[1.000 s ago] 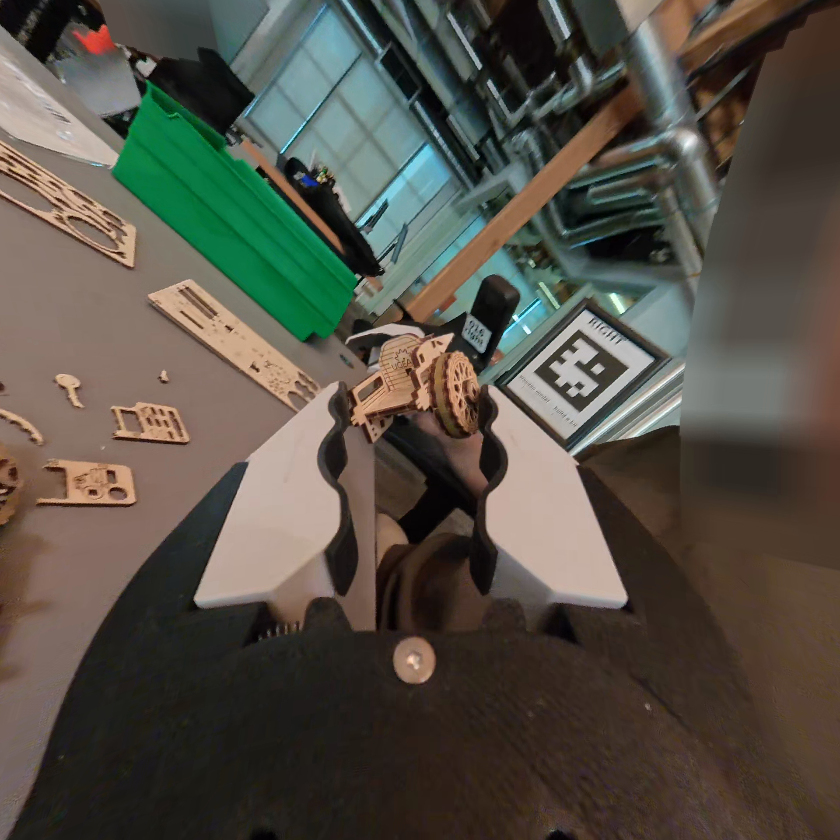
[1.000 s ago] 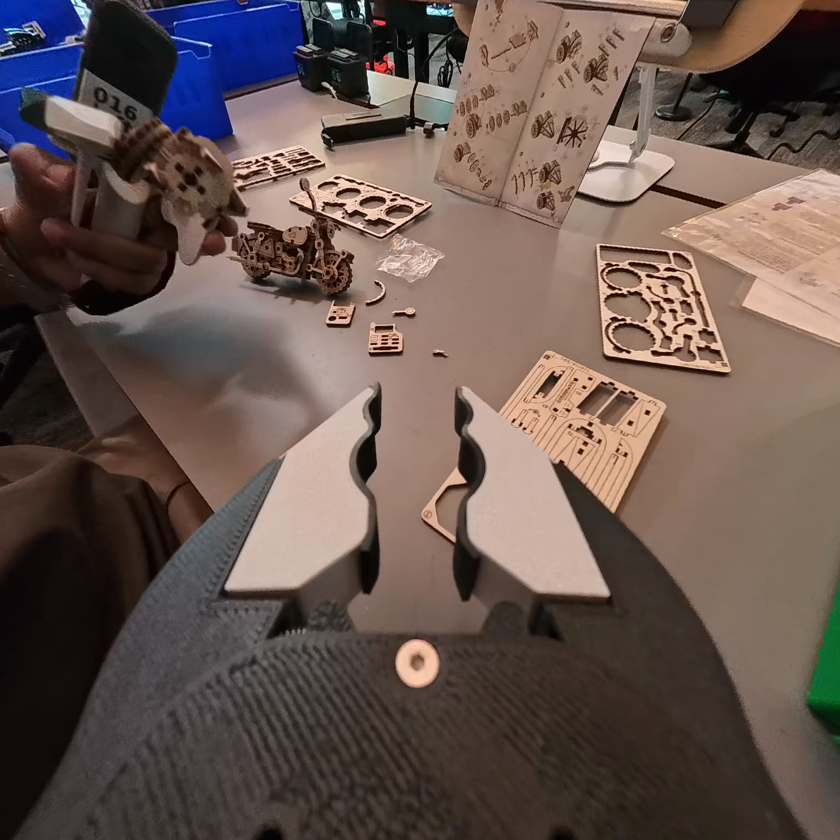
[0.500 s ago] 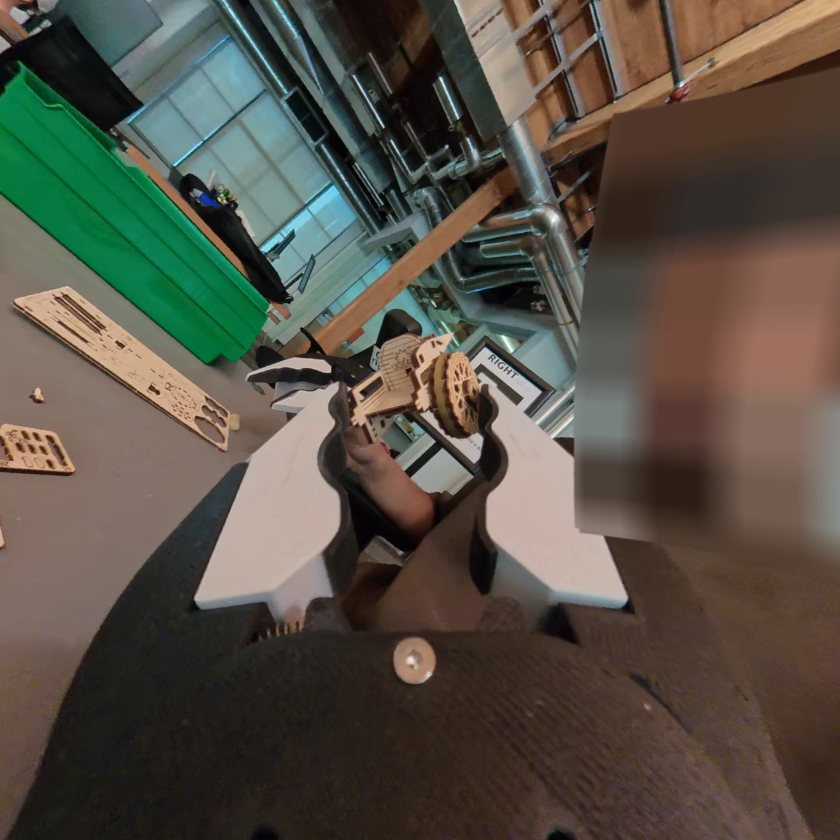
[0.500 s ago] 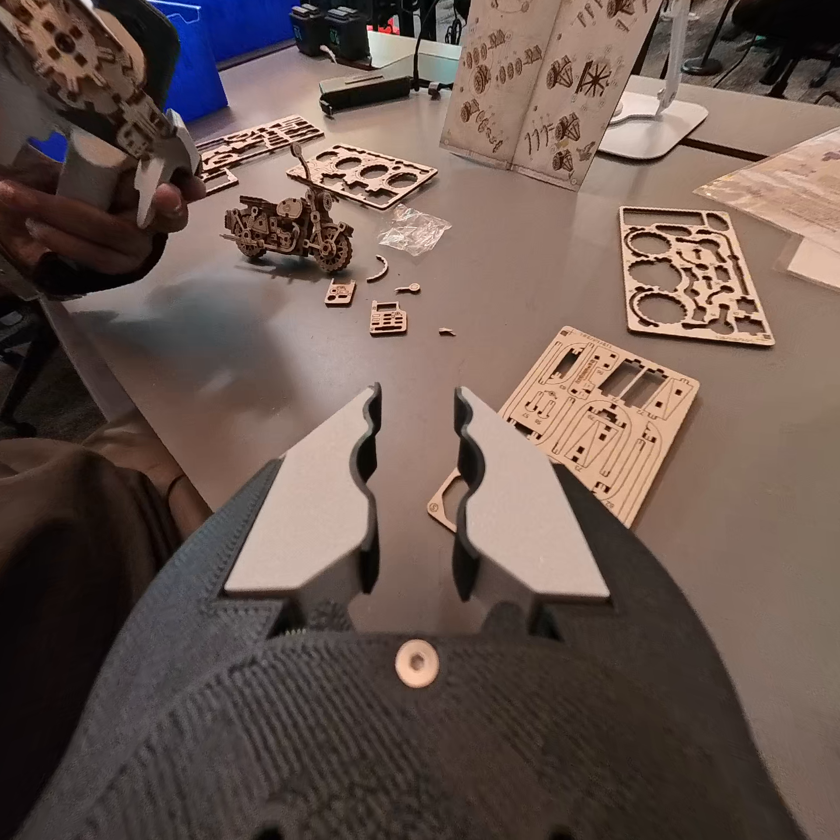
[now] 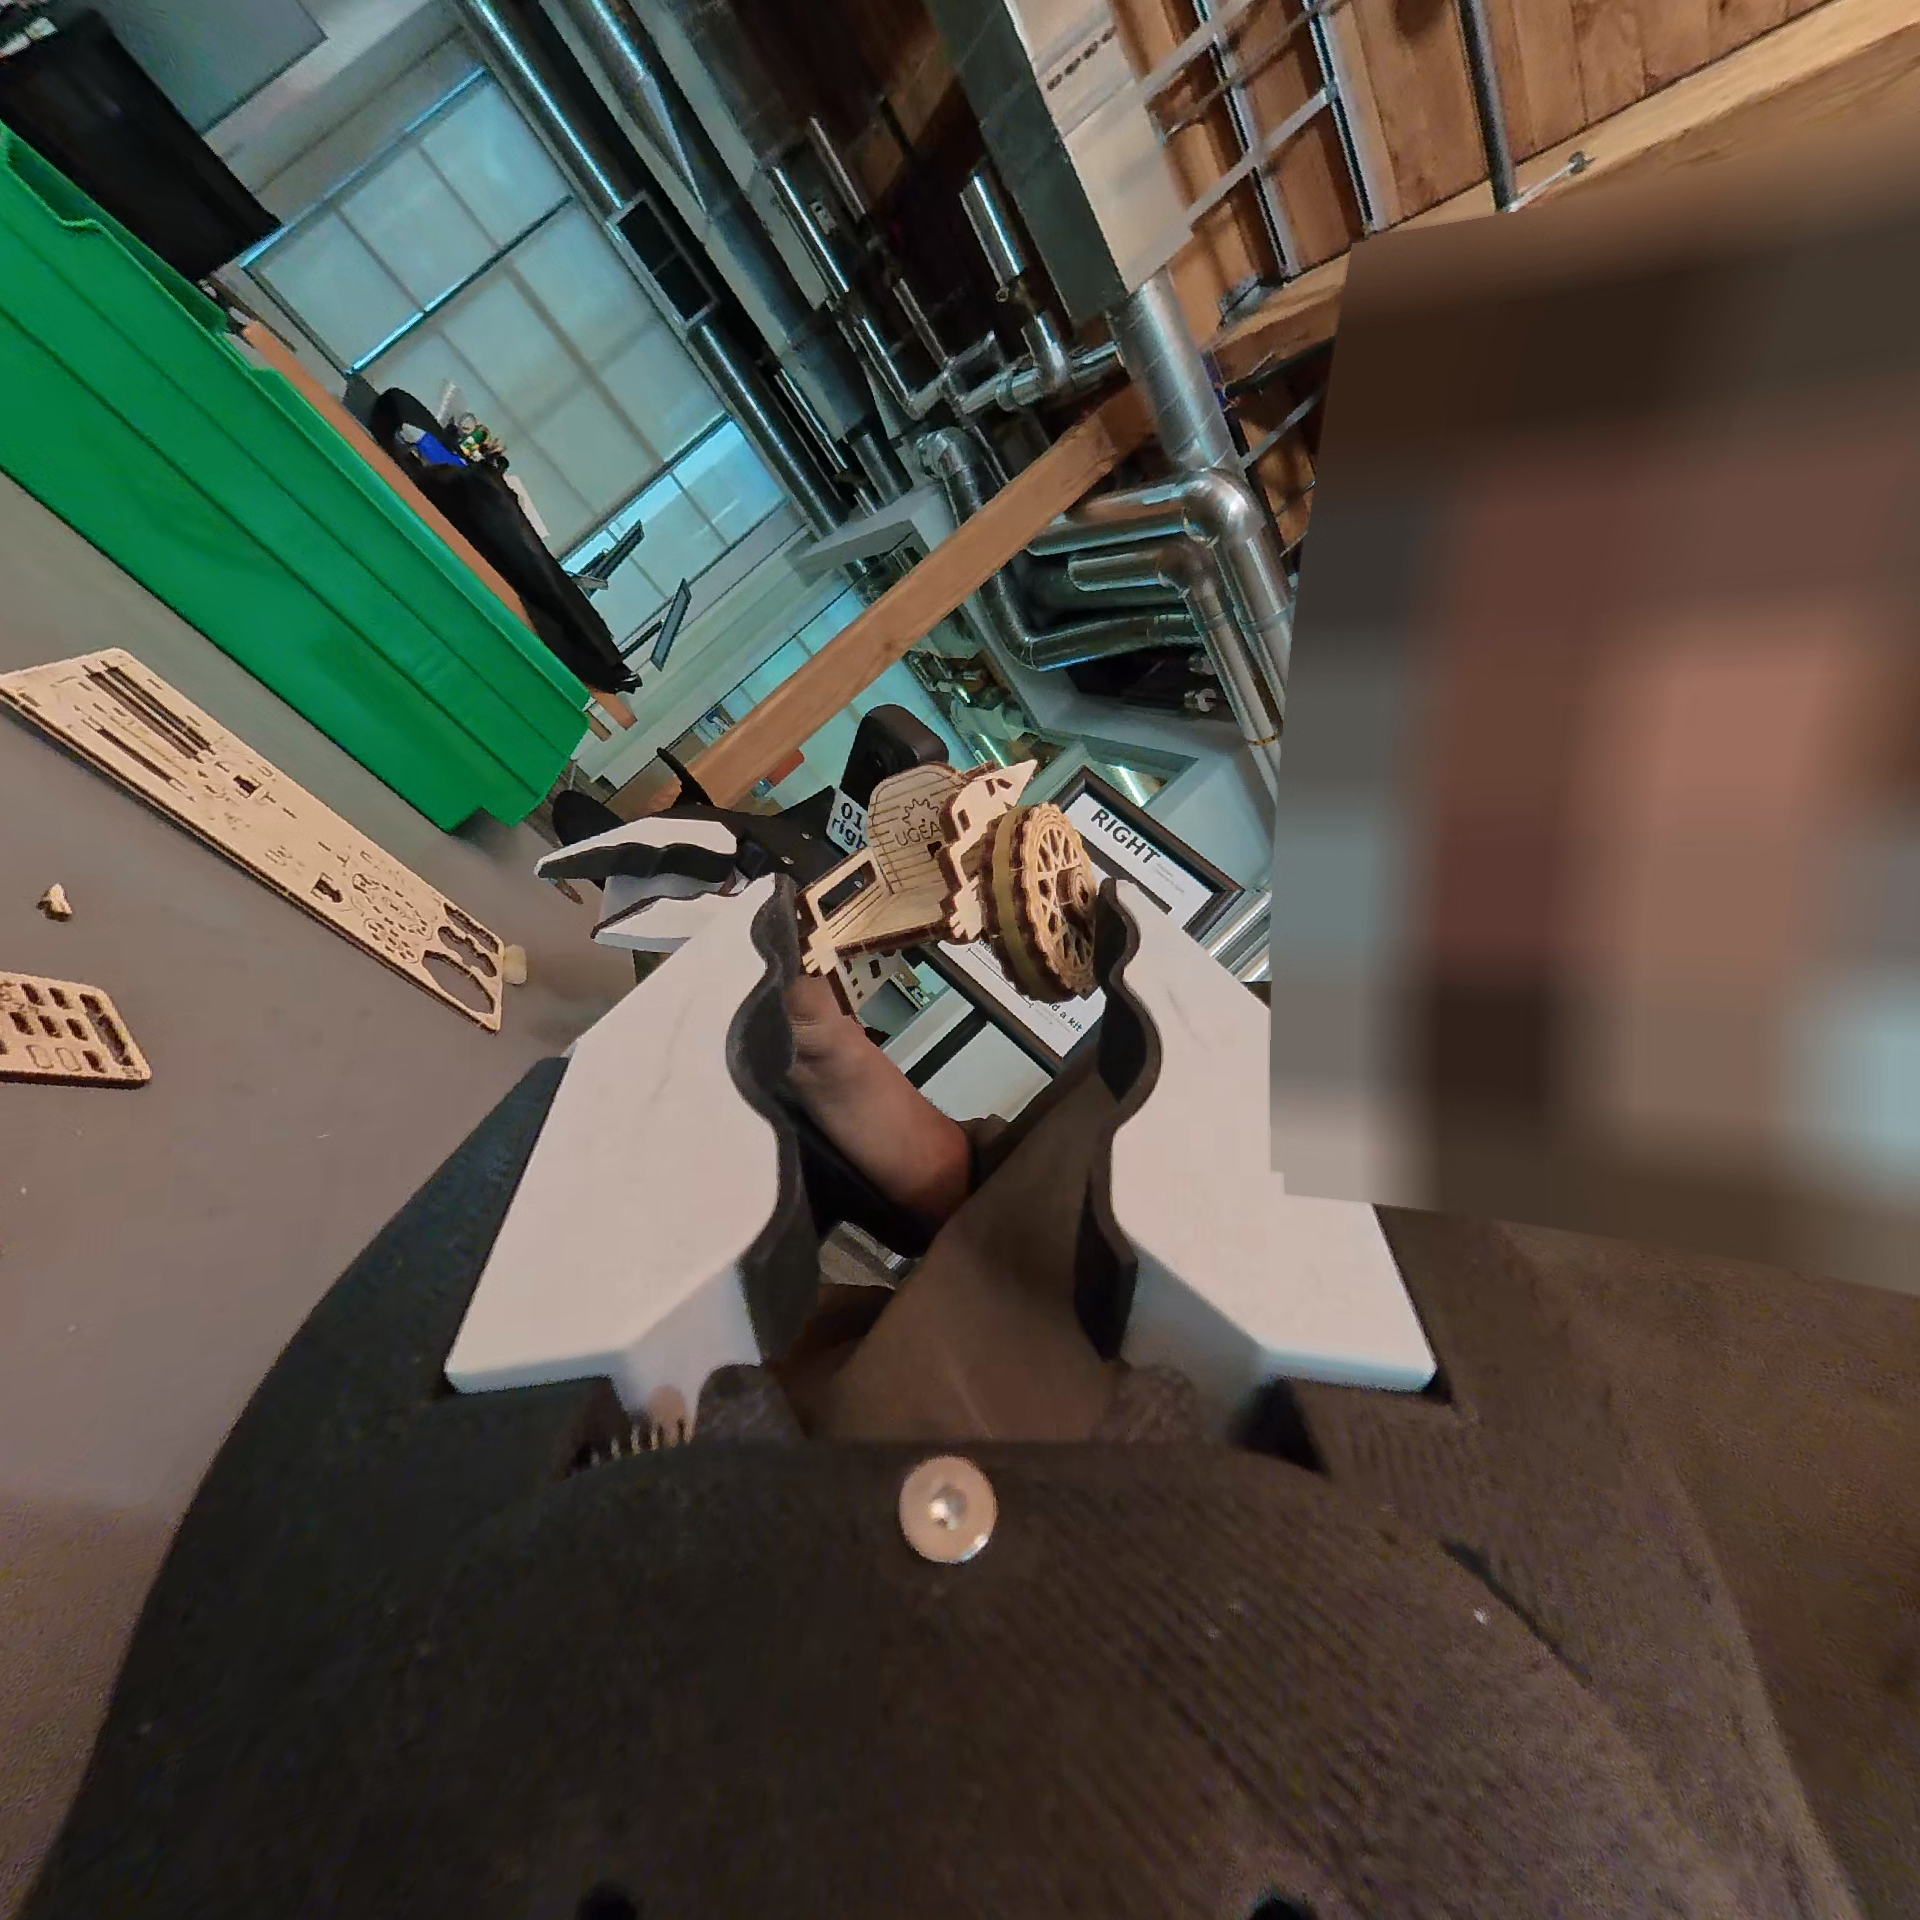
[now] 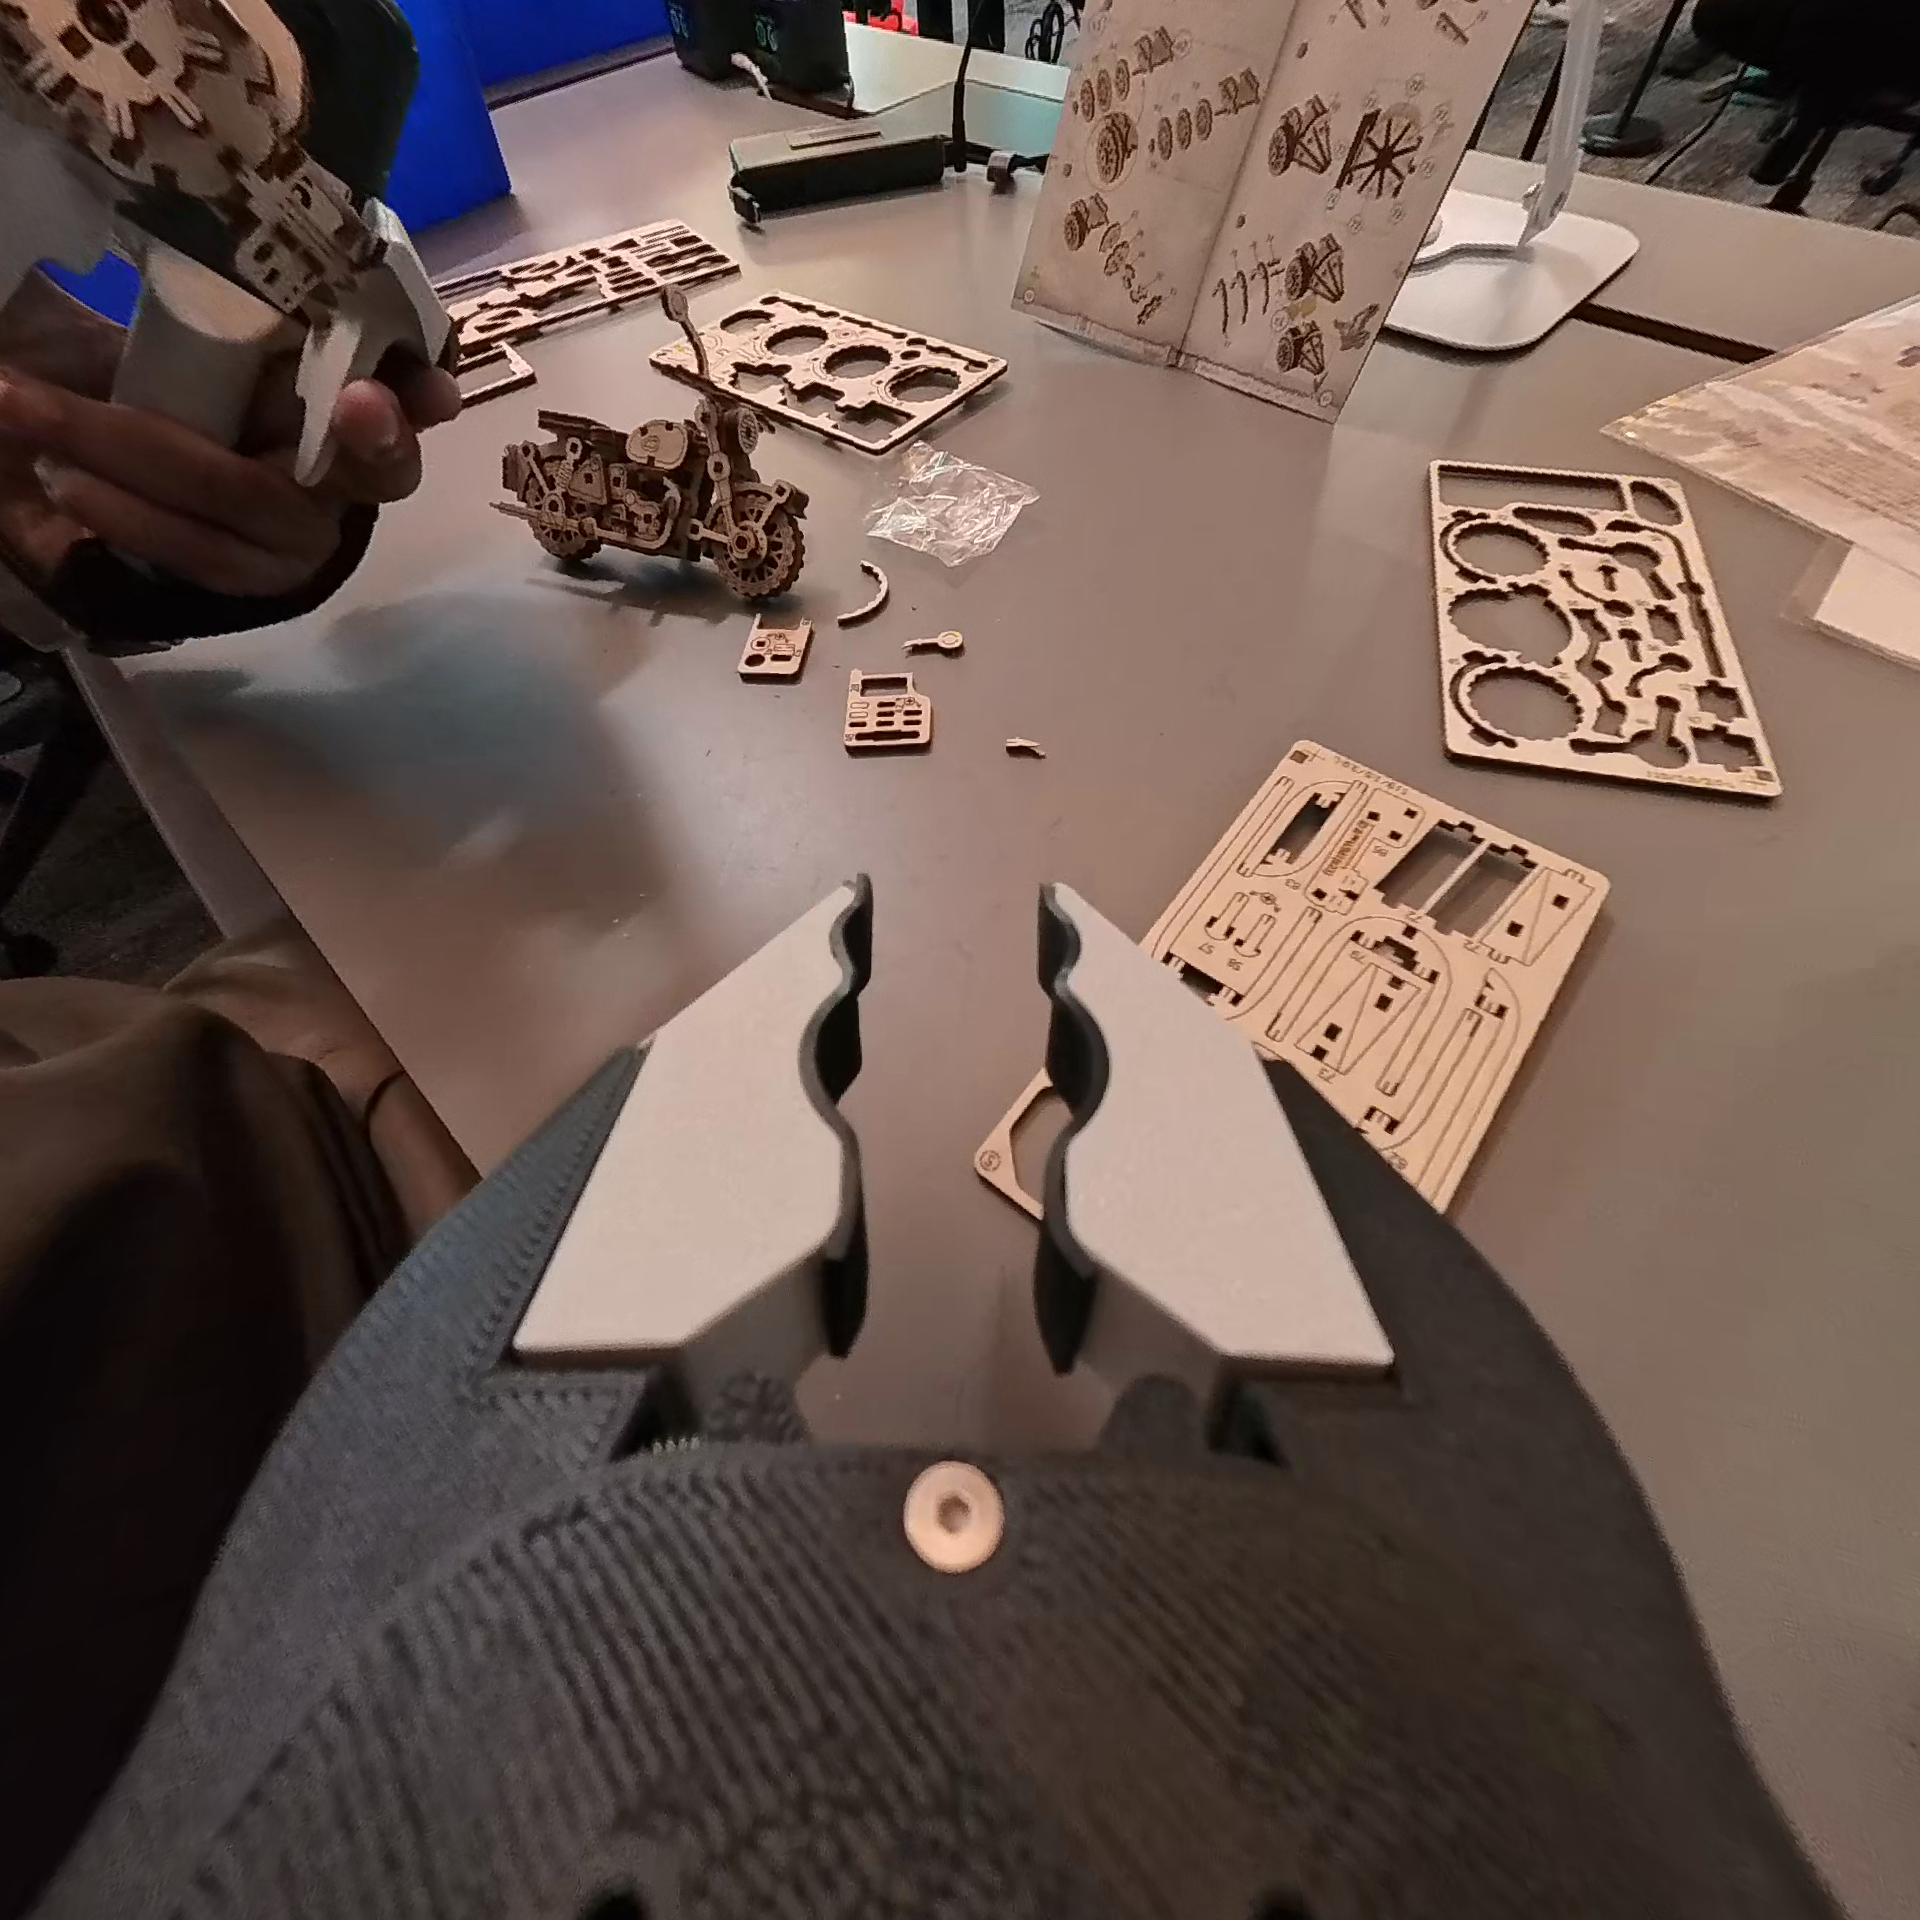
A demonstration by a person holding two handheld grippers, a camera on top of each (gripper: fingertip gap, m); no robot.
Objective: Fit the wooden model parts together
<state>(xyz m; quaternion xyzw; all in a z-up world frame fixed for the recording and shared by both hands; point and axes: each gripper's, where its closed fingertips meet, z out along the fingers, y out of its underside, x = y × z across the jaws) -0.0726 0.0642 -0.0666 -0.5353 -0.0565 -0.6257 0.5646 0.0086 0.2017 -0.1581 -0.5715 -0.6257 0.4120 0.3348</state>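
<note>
My left gripper [image 5: 940,914] is shut on a small wooden sub-assembly [image 5: 935,883] with a spoked wheel and holds it in the air, off the table. The same piece shows at the top left of the right wrist view [image 6: 177,135], above a person's hand [image 6: 208,488]. My right gripper [image 6: 954,904] is open and empty, low over the grey table [image 6: 1195,582]; it also shows in the left wrist view [image 5: 582,899]. A built wooden motorcycle [image 6: 655,499] stands on the table ahead, with loose parts [image 6: 886,712] beside it.
Punched wooden sheets lie close right [image 6: 1361,966], farther right [image 6: 1590,623] and behind the motorcycle [image 6: 831,364]. An instruction booklet [image 6: 1247,177] stands at the back. A clear plastic wrapper [image 6: 951,499] lies mid-table. A green bin [image 5: 260,520] stands at the table's end. My left gripper is the nearer one to the built wooden motorcycle [image 6: 655,499]: about 15 cm, against 25 cm.
My left gripper has lifted and tilted upward with the wheel piece, moving closer to the right wrist camera. My right gripper has edged slightly forward and stays open.
</note>
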